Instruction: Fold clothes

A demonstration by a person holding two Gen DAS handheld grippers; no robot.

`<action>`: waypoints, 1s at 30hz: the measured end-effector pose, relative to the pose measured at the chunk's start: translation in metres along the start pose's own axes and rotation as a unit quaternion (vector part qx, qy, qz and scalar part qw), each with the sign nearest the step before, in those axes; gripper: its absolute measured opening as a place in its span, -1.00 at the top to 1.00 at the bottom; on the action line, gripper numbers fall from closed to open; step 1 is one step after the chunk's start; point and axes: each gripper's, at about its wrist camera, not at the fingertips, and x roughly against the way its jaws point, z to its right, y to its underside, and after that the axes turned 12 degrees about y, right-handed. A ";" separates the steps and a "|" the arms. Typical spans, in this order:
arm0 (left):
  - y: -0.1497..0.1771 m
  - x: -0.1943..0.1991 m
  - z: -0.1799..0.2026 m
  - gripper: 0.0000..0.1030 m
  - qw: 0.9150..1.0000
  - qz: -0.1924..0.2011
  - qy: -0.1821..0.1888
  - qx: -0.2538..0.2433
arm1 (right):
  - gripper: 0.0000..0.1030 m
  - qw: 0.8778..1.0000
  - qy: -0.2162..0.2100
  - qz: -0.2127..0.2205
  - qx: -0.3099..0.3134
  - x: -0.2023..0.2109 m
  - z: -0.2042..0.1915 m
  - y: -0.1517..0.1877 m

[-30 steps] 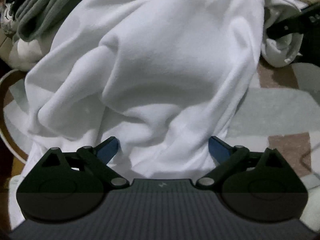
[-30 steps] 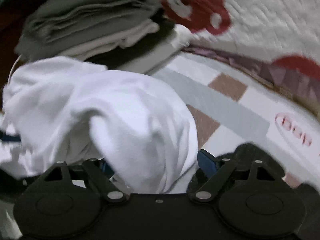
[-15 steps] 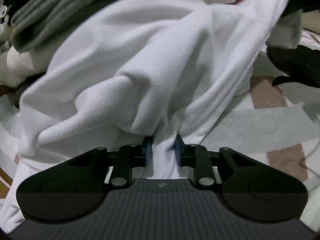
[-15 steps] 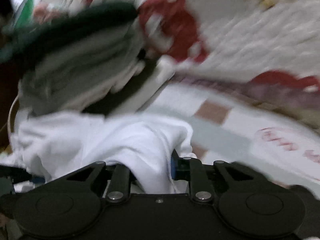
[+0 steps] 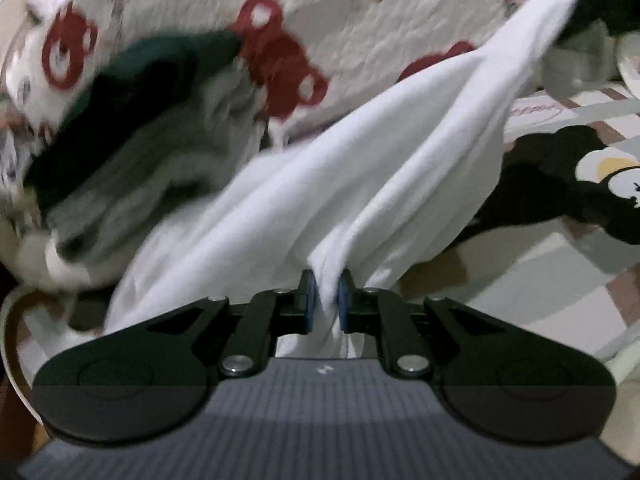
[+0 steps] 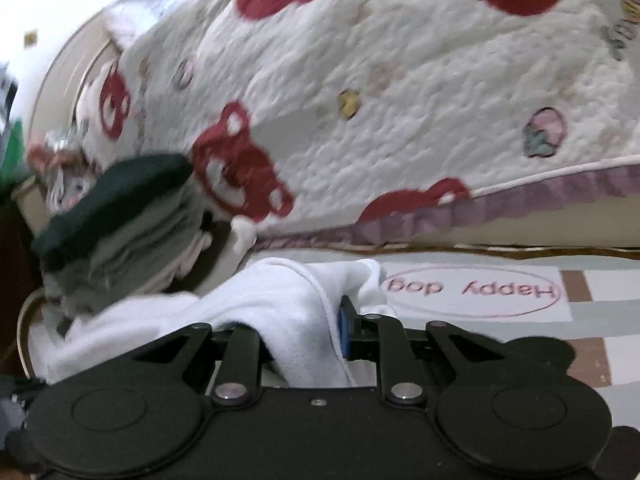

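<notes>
A white garment hangs stretched between both grippers above the patterned mat. In the left wrist view my left gripper has its jaws closing, its blue pads pinching a bunched fold of the cloth. The garment runs up and right to my right gripper, dark at the top right corner. In the right wrist view the white garment drapes over the left finger of my right gripper, which is shut on a thick fold; only its right blue pad shows.
A pile of folded grey, white and dark green clothes sits at the left. Behind it lies a cream quilt with red bears. The checked mat carries a "Happy dog" print and a black cartoon figure.
Both grippers went from open around the heaped white garment to shut on folds of it. Both have risen and tilted up, pulling the cloth taut off the mat.
</notes>
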 end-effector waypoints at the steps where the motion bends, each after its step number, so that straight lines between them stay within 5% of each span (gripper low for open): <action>1: -0.004 0.002 0.007 0.80 1.000 0.004 -0.001 -0.004 | 0.58 1.000 -0.001 0.003 0.000 0.003 0.006 -0.003; 7: -0.036 0.015 0.041 0.82 0.999 0.030 0.017 0.037 | 0.58 0.999 0.001 0.038 -0.019 0.030 0.050 -0.022; 13: -0.064 0.021 0.076 0.83 0.997 0.047 0.054 0.005 | 0.58 0.994 0.046 0.092 0.048 0.070 0.090 -0.038; 17: -0.079 0.016 0.093 0.84 0.995 0.032 0.083 0.038 | 0.58 0.997 0.033 0.056 0.040 0.071 0.128 -0.040; 20: -0.093 0.013 0.101 0.84 0.996 0.035 0.073 0.025 | 0.58 0.999 0.033 0.022 0.035 0.063 0.157 -0.038; 23: -0.117 0.012 0.110 0.85 0.997 0.038 0.074 0.007 | 0.58 0.999 0.002 0.045 0.007 0.079 0.183 -0.040; 26: -0.141 0.023 0.143 0.86 0.995 0.036 0.074 -0.061 | 0.58 0.997 -0.007 0.082 -0.010 0.107 0.200 -0.052; 30: -0.174 0.035 0.176 0.86 0.987 0.057 0.126 -0.079 | 0.58 0.992 0.013 0.125 -0.005 0.145 0.223 -0.089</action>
